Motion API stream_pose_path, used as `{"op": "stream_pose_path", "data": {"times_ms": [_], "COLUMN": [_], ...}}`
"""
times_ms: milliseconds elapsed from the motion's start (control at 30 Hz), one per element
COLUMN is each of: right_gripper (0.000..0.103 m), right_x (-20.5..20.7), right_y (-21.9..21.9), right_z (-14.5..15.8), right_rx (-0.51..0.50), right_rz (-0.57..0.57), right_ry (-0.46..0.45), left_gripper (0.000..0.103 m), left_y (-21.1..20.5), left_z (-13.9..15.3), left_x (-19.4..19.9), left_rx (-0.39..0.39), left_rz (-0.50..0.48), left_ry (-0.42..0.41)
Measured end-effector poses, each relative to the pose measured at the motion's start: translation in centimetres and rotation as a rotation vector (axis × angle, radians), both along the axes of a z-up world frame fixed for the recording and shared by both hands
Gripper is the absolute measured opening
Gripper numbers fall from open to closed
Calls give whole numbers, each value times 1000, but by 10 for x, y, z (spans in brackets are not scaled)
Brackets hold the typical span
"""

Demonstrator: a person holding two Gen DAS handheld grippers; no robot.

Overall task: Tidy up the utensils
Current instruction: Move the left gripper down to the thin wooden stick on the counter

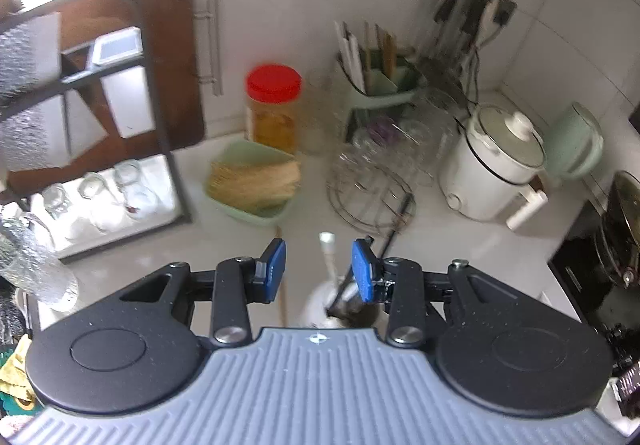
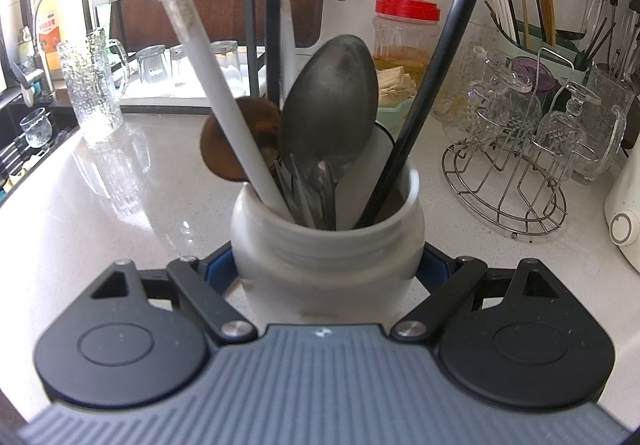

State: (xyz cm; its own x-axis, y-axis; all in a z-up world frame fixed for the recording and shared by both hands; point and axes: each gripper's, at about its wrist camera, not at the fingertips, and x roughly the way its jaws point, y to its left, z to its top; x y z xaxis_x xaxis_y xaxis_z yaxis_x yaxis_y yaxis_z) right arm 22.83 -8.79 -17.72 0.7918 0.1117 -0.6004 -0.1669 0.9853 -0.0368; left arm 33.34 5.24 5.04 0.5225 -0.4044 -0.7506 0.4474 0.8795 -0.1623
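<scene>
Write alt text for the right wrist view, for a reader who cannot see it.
The right claw grips a white crock standing on a pale counter, with a large grey spoon, a wooden spoon, a white handle and black chopsticks sticking out. A wire rack of upturned glasses stands to the right, and a red-lidded jar behind.

A: Left gripper (image 1: 319, 271) look?
B: Grey ribbed base plate with a small compass-like emblem at its top edge. Two black rounded housings, each with an embossed circle and a triangular cutout. Black link arms, silver rivets and screws. Blue pads (image 1: 277, 263) on the fingers.
A: Right gripper (image 2: 328, 265)?
B: Same build: grey ribbed plate, emblem, black housings, black link arms with silver rivets. Only slivers of the blue pads (image 2: 220, 269) show.
A: Dust?
B: Light specks on the black housings, both views.
</scene>
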Motion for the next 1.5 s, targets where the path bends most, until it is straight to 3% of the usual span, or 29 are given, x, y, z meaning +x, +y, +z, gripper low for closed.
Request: {"op": "stream_pose_path", "data": {"times_ms": [333, 700, 1000, 1500], "right_gripper": [91, 91, 91, 91], "right_x": [-2, -2, -6, -4], "right_y": [0, 0, -4, -3], "right_z": [-1, -1, 1, 3], "right_rx": [4, 5, -2, -8], "right_rz": [-3, -8, -39, -47], "right_ry": [-9, -4, 19, 47], "left_gripper": [42, 42, 42, 42], "left_y": [45, 62, 44, -19], "left_z": [-17, -82, -145, -206], "left_x": [11, 28, 58, 118], "left_rx": [-24, -64, -83, -48], "left_rz": [110, 149, 105, 0], "left_ry": [-17, 90, 200, 295]}}
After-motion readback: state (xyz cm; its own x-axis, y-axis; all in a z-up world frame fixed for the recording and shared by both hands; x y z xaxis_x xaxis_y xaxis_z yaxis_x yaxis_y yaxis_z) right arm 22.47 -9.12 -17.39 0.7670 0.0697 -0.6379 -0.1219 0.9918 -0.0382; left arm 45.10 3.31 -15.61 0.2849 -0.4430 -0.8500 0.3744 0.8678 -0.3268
